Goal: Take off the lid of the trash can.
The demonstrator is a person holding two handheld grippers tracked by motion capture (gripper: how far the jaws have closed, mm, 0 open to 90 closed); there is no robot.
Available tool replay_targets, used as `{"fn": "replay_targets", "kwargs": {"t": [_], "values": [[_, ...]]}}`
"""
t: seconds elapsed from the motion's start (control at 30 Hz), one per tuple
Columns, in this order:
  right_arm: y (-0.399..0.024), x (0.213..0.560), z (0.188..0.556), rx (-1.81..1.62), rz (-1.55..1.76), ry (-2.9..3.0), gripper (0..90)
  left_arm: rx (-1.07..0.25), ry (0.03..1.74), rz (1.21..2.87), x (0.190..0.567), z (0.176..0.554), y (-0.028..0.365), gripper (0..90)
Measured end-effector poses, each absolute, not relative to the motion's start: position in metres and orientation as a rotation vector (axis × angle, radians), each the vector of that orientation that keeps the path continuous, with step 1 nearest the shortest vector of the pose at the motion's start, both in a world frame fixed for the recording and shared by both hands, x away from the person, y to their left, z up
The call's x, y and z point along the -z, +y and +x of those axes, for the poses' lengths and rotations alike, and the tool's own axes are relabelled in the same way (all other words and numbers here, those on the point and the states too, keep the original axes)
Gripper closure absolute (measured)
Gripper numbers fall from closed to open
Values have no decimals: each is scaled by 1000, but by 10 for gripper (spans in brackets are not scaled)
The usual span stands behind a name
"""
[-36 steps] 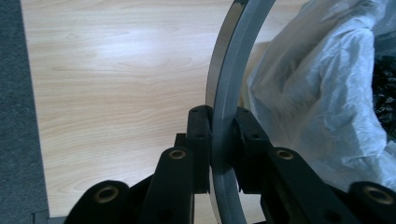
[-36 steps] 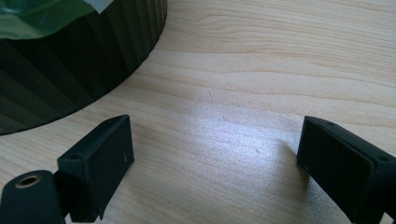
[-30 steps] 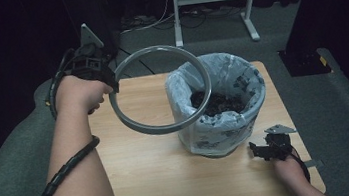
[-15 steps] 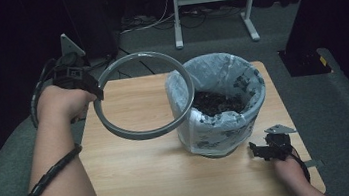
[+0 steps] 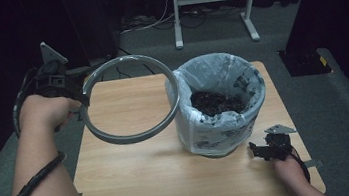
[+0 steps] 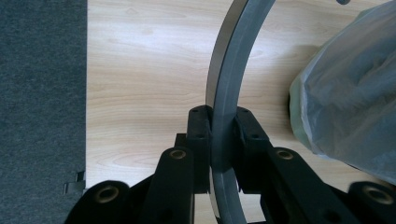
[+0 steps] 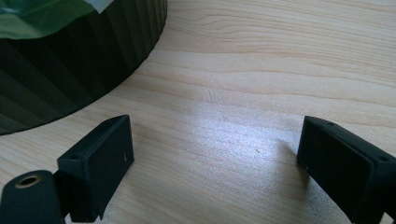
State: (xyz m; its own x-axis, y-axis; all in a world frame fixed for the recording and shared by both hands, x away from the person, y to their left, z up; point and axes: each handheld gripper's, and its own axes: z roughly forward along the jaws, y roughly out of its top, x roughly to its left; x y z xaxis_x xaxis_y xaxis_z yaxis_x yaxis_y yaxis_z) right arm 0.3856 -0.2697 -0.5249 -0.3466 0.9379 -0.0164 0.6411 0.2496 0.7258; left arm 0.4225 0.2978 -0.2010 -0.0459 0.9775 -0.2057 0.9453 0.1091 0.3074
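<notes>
Judging by its thin rigid band, the grey ring (image 5: 130, 99), held mid-left of the high view, is likely light and stiff, pinched edgewise by the left gripper (image 6: 219, 140); right gripper (image 7: 212, 161) spread, empty.

Table (image 5: 137, 178): pale wood-grain top, smooth, faint sheen.
Ring (image 5: 132, 136): grey, smooth, looks like plastic; matt outer face, shinier inner band.
Bin liner (image 5: 226, 122): thin translucent plastic film, crinkled, slightly glossy.
Bin (image 7: 70, 70): dark, ribbed wall, matt.
Left gripper (image 6: 223, 135) and right gripper (image 7: 215, 154): black matt plastic pads, brass-coloured metal eyelets.
Floor (image 5: 345, 107): grey carpet, rough.
</notes>
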Motion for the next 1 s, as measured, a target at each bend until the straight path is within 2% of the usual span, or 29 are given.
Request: {"fn": "replay_targets", "kwargs": {"t": [1.0], "values": [[-270,525,386,-878,1432,2079,101,-167,2092,1830,223,414,325,783]]}}
